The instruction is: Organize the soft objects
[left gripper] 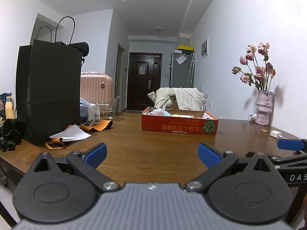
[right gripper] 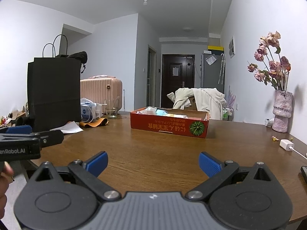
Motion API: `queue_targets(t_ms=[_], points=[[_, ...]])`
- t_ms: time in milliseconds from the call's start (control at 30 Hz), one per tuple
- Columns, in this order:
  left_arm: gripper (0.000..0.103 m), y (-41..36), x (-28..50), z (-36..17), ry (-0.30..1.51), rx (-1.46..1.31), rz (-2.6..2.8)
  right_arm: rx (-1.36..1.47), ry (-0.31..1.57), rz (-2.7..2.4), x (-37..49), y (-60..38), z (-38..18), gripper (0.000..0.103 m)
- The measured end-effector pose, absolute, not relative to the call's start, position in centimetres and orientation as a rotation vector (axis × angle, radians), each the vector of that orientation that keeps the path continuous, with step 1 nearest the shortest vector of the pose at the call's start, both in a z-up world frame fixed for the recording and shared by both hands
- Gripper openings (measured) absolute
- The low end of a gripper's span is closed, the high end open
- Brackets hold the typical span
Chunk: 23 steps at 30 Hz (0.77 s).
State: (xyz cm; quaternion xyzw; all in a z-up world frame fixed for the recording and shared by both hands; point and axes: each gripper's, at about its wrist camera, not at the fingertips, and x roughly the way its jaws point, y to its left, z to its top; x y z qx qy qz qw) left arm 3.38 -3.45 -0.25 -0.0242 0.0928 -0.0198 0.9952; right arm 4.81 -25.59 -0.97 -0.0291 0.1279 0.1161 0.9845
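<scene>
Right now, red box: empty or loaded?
Loaded. The red box sits open-topped on the table, and pale soft items show above its rim. How full it is: cannot tell.

Box contents [right gripper: 165, 113] mostly hidden by wall

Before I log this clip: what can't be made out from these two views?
- Red box contents: both views, near wall hides all but the tops of pale soft items.
- Black bag contents: both views, its walls hide all but a dark bundle at the rim.
- Dark objects beside the bag: left wrist view, too dark to identify.
- Box print: upside down, too small to read.
</scene>
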Motion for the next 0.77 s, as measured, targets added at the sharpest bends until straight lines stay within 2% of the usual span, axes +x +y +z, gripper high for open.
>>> queue_targets(t_ms=[767], points=[[0.103,-3.58,3.09,-0.21,0.177,-0.047,-0.042,-0.067,0.257,0.245,4.69,-25.46,-1.08,0.101]])
